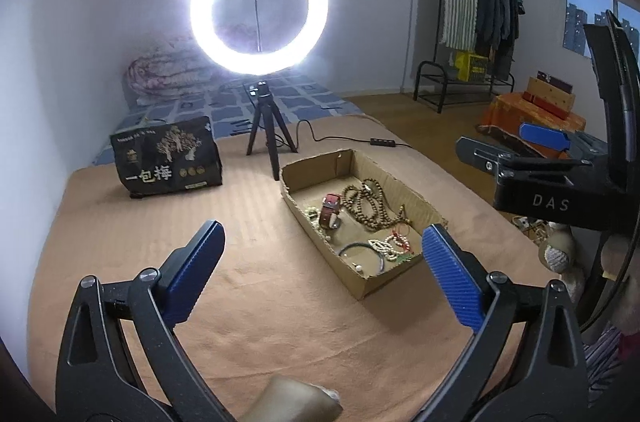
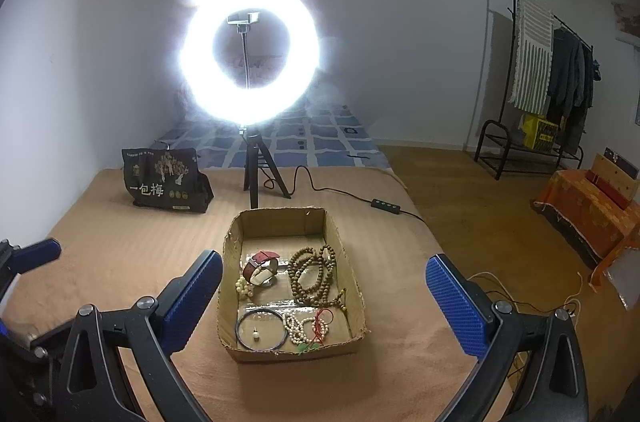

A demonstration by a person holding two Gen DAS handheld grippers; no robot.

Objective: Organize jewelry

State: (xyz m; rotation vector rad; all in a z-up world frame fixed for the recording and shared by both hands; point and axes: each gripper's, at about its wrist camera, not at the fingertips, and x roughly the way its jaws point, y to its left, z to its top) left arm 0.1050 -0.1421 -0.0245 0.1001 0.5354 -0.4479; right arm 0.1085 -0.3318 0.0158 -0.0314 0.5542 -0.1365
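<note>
The cardboard tray (image 2: 352,270) of jewelry lies straight ahead of the right gripper (image 2: 324,286), long axis running away from it (right is nearer). The left gripper (image 1: 324,250) sees it off to its right. Both pairs of fingers stand wide, empty.

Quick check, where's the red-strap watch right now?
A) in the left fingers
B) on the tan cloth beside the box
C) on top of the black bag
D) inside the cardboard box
D: the watch lies inside the cardboard box, next to the brown bead strand.
</note>
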